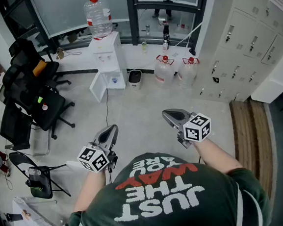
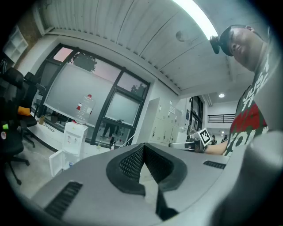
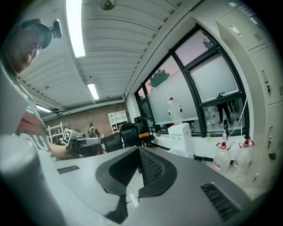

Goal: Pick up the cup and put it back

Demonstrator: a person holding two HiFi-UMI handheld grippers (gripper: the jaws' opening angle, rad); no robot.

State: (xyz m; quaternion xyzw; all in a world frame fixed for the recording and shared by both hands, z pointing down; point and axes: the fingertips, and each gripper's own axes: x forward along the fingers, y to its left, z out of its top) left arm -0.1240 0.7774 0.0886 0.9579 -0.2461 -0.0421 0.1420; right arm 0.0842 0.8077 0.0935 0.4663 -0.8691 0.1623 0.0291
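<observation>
Two pairs of jaws are pressed together on nothing. Our left hand-held gripper [image 1: 111,129] hangs over the floor [image 1: 148,96] on our side of the white water dispenser [image 1: 107,58], and our right hand-held gripper [image 1: 168,113] is off to the dispenser's right. We cannot make out the cup in any view.

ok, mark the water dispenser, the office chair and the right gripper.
water dispenser [image 1: 106,62]: head view, white front face.
office chair [image 1: 32,93]: head view, black upholstery.
right gripper [image 1: 167,116]: head view, tips of its closed fingers.
</observation>
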